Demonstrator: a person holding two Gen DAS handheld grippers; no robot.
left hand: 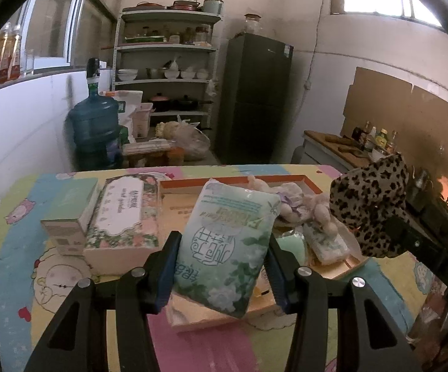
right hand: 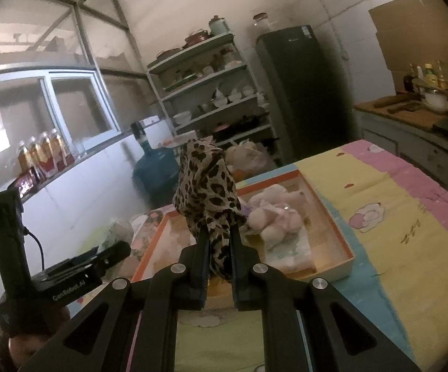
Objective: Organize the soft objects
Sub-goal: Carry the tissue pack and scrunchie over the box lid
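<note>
My left gripper (left hand: 222, 241) is shut on a green floral tissue pack (left hand: 228, 245), held tilted above the near edge of a shallow orange-rimmed box (left hand: 239, 183). In that box lie a cream plush toy (left hand: 320, 210) and smaller tissue packets (left hand: 326, 245). My right gripper (right hand: 219, 232) is shut on a leopard-print cloth (right hand: 208, 183), which stands up bunched above the same box (right hand: 332, 217); the plush toy (right hand: 273, 214) lies just beyond it. In the left wrist view the cloth (left hand: 372, 204) hangs at the right, clamped in the right gripper.
A floral tissue box (left hand: 121, 214) and a small pale green carton (left hand: 69, 214) stand left of the orange-rimmed box on the cartoon-print tablecloth (left hand: 16, 248). Behind the table are a blue water jug (left hand: 95, 124), a shelf rack (left hand: 165, 62), a dark fridge (left hand: 255, 99) and a counter with bottles (left hand: 375, 142).
</note>
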